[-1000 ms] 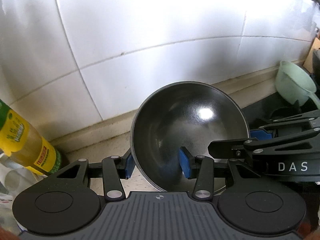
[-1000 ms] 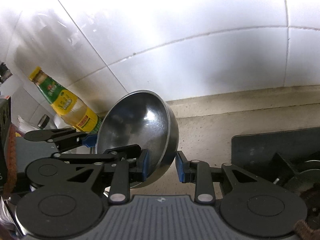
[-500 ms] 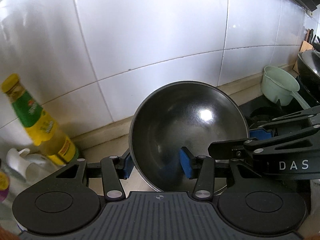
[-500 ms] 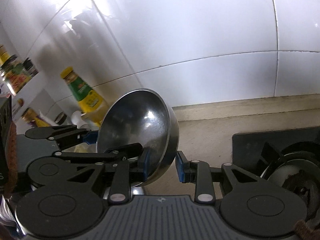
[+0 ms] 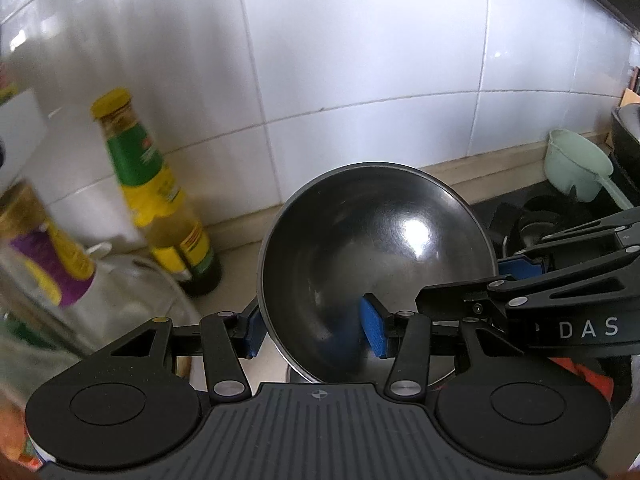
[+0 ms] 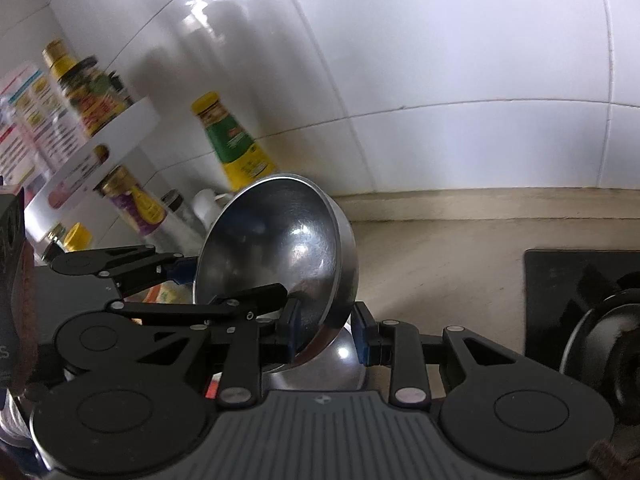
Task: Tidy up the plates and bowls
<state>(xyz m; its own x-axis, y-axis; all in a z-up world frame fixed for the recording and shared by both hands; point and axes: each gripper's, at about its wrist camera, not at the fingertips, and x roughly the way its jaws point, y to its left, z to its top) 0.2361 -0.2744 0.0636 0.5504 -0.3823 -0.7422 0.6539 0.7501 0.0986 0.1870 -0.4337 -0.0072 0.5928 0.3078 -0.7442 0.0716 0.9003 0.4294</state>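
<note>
A steel bowl point(image 5: 376, 240) hangs tilted above the counter, held between both grippers. My left gripper point(image 5: 312, 328) grips its left wall, one blue pad outside and one inside, and the jaws are easing apart slightly. In the right wrist view the same bowl point(image 6: 280, 248) shows its hollow to the left. My right gripper point(image 6: 328, 336) is shut on its lower right rim. A second shiny steel vessel point(image 6: 332, 364) lies just beneath, mostly hidden by the grippers.
A green and yellow sauce bottle point(image 5: 156, 200) stands by the white tiled wall, with a purple-labelled jar point(image 5: 52, 264) to its left. A white shelf point(image 6: 100, 148) carries more bottles. A mint green scoop point(image 5: 576, 168) and a black hob point(image 6: 580, 300) lie to the right on the beige counter point(image 6: 440, 260).
Both grippers have risen and pulled back with the bowl between them. The sauce bottle has slid rightward in both views, and the shelf and more jars have come into sight at the left.
</note>
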